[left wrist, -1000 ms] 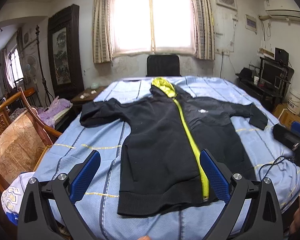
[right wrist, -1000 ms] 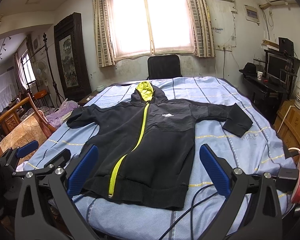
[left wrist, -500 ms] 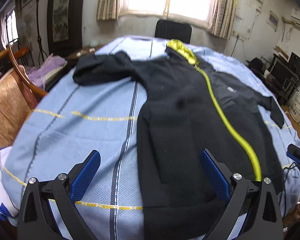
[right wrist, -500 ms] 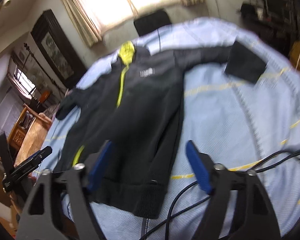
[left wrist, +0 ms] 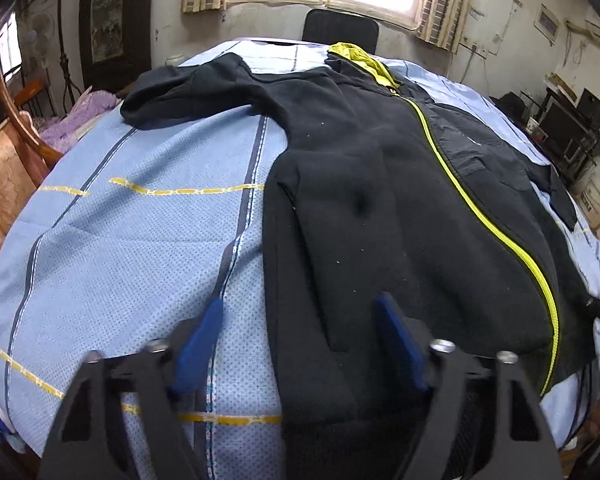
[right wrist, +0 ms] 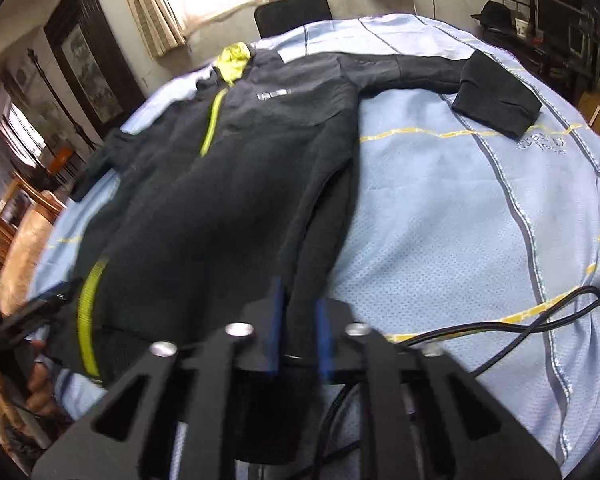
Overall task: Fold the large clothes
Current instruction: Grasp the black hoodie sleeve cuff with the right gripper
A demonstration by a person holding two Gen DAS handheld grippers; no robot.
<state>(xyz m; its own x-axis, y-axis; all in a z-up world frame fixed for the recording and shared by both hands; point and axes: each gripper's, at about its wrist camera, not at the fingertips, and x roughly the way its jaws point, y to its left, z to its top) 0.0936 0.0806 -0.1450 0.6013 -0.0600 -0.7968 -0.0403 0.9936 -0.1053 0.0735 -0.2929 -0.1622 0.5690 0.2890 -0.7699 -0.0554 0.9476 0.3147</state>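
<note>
At the near edge of the bed, our right gripper (right wrist: 298, 334) has just been closing and now pinches the hem corner of the black fleece zip hoodie with the lime-yellow zipper (right wrist: 228, 200), fabric bunched between its blue pads. Our left gripper (left wrist: 300, 344) has just been closing too, yet its jaws stand partly apart, straddling the hoodie's other side edge at the hem without pressing on it. We should finish that pinch on both layers before lifting, then raise both corners evenly. Farther off, the hoodie lies flat on the pale blue striped bedsheet (left wrist: 140, 240), sleeves spread toward the side edges, its yellow-lined hood (right wrist: 232, 60) near the far edge.
</note>
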